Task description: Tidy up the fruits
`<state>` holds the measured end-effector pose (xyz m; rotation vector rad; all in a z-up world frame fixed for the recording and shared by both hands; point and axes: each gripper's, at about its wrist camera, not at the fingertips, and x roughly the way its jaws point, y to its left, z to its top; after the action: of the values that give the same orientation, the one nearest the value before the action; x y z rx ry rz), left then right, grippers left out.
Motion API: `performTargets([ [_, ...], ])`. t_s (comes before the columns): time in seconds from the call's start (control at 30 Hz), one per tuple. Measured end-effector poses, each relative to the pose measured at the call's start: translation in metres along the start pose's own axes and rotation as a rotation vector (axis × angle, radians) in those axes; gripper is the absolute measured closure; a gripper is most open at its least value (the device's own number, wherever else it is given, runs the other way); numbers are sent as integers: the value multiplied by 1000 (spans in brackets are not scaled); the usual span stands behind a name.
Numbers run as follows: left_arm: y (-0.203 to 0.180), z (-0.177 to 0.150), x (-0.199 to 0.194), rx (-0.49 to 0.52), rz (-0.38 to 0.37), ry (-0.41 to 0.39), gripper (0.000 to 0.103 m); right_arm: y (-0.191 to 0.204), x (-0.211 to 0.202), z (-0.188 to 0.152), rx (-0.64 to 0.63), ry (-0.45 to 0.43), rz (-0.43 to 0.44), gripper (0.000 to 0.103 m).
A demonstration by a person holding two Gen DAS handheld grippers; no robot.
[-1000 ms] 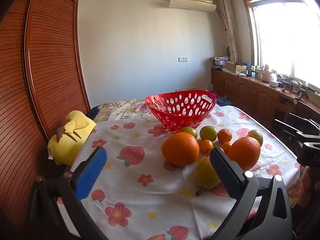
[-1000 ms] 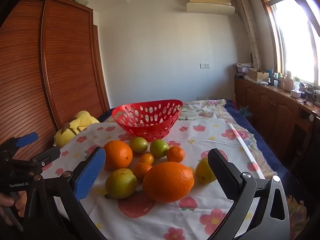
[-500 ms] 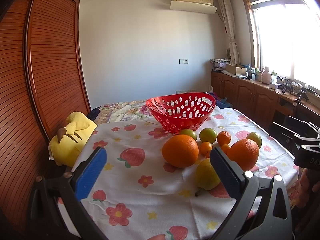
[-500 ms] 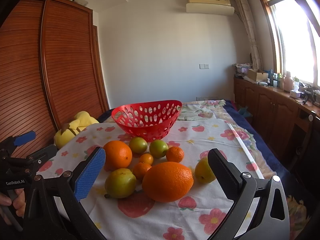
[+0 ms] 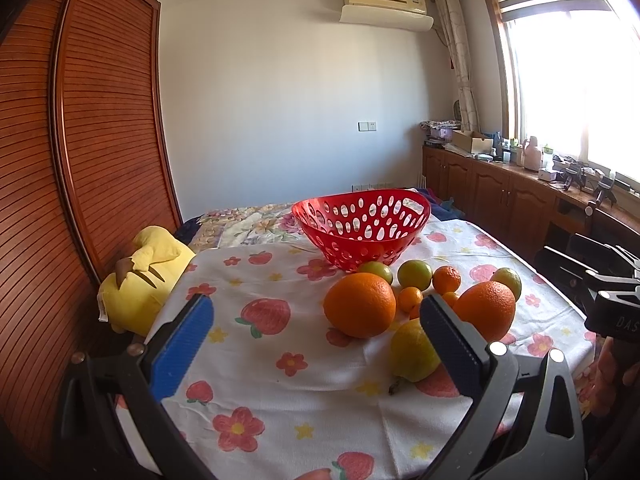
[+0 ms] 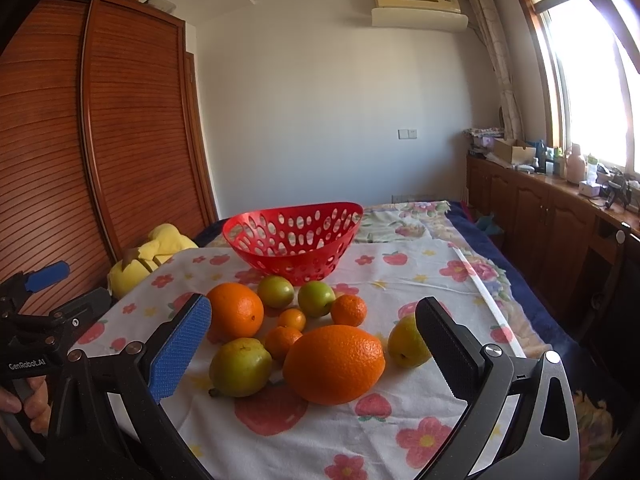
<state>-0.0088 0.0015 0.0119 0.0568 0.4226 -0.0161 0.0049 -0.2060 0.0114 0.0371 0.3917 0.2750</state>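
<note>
A white cloth printed with strawberries and flowers (image 6: 400, 280) is covering the bed, with a louvred wooden wardrobe (image 5: 92, 160) standing alongside and sunlight coming through the window (image 5: 580, 80). Oranges, tangerines and green-yellow fruits (image 6: 334, 364) are lying clustered before the empty red perforated plastic basket (image 6: 294, 240). Left gripper (image 5: 316, 340) and right gripper (image 6: 312, 344) are both hovering with fingers spread wide, holding nothing.

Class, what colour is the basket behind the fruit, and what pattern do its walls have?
The basket is red, with oval holes; clearest in the right wrist view.
</note>
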Motion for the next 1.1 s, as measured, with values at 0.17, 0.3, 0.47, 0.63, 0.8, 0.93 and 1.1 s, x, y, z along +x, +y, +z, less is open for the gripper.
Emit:
performTargets([
  [0.17,0,-1,-1,0,1,0,0,0,-1,1,0,0,0,0],
  [0.3,-1,-1,0,0,1,0,0,0,0,0,0,-1,-1,0],
  [0.47,-1,-1,-1,0,0,-1,0,0,0,0,-1,-1,0,0],
  [0.63,0,-2,0,0,0,0,0,1,0,1,-2,3,1,0],
  [0.8,0,-2,0,-1,-2,0,0,1,-1,1,-1,0,0,0],
  [0.93,0,-2,1,-1,-3,-1,0,1,-1,1,-1,1,1,0],
  [1.1,-1,-3,-1,-1,-6,-5,0,1,0,1,-2,1,1,0],
])
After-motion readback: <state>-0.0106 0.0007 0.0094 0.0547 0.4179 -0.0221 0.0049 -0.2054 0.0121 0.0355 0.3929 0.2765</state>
